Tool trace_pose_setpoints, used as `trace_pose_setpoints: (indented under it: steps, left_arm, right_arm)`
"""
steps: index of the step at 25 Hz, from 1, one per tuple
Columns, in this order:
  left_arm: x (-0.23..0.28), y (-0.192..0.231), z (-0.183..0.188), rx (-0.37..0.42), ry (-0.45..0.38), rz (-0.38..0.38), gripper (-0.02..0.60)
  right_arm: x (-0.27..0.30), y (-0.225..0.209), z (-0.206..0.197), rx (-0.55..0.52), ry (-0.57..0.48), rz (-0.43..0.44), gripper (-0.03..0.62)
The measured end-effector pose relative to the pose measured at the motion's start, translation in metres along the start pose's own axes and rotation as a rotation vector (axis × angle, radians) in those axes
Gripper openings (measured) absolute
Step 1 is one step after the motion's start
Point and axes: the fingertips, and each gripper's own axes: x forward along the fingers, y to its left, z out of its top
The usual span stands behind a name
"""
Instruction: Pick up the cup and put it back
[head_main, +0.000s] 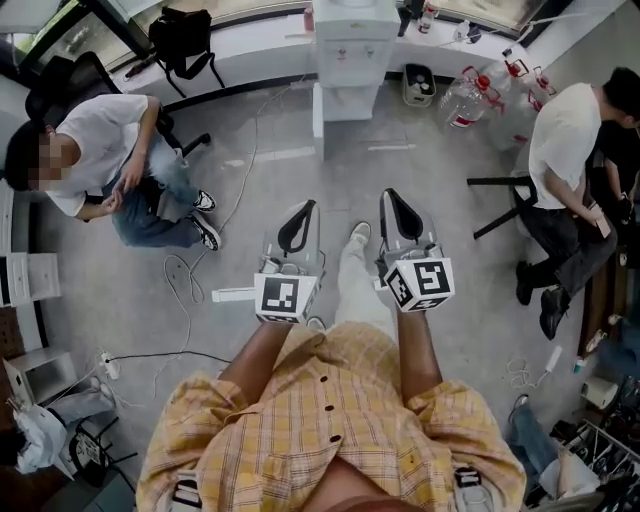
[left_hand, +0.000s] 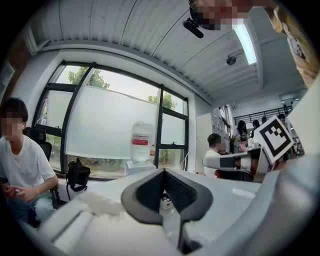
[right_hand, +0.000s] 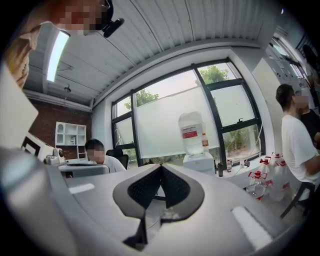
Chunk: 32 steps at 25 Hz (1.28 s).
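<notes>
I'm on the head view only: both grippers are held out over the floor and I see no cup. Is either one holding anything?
Observer: Not the left. In the left gripper view, the left gripper has its jaws together with nothing between them.
Operator: And the right one?
Observer: The right gripper is shut and empty too.
Operator: Any cup ahead of them?
Observer: None that I can make out. Both grippers face the water dispenser by the window. The large bottle on top of it is cut off in your view.
</notes>
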Motion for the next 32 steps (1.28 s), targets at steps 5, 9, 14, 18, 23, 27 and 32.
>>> trace_pose_setpoints:
  steps: [5, 9, 14, 18, 23, 27, 32]
  left_arm:
    - [0.093, 0.030, -0.002, -0.020, 0.042, 0.026, 0.003]
    - [0.156, 0.045, 0.004, -0.038, 0.068, 0.045, 0.003]
    - [0.221, 0.060, 0.007, -0.038, 0.078, 0.062, 0.003]
    - [0.253, 0.066, 0.008, -0.030, 0.077, 0.063, 0.003]
    - [0.286, 0.090, -0.007, -0.070, 0.110, 0.085, 0.003]
    - [0.303, 0.105, -0.024, -0.093, 0.142, 0.064, 0.003]
    - [0.326, 0.131, -0.042, -0.124, 0.169, 0.029, 0.003]
  right_arm:
    - [0.079, -0.053, 0.007, -0.002, 0.044, 0.031, -0.002]
    - [0.129, -0.088, 0.022, -0.012, 0.074, 0.054, -0.002]
    - [0.178, -0.133, 0.027, -0.011, 0.104, 0.057, -0.002]
    - [0.206, -0.158, 0.023, 0.002, 0.135, 0.058, -0.002]
    - [0.245, -0.178, 0.005, 0.019, 0.149, 0.037, -0.002]
    - [0.271, -0.183, -0.015, 0.034, 0.190, 0.014, -0.002]
    - [0.308, -0.184, -0.026, 0.032, 0.211, -0.019, -0.002]
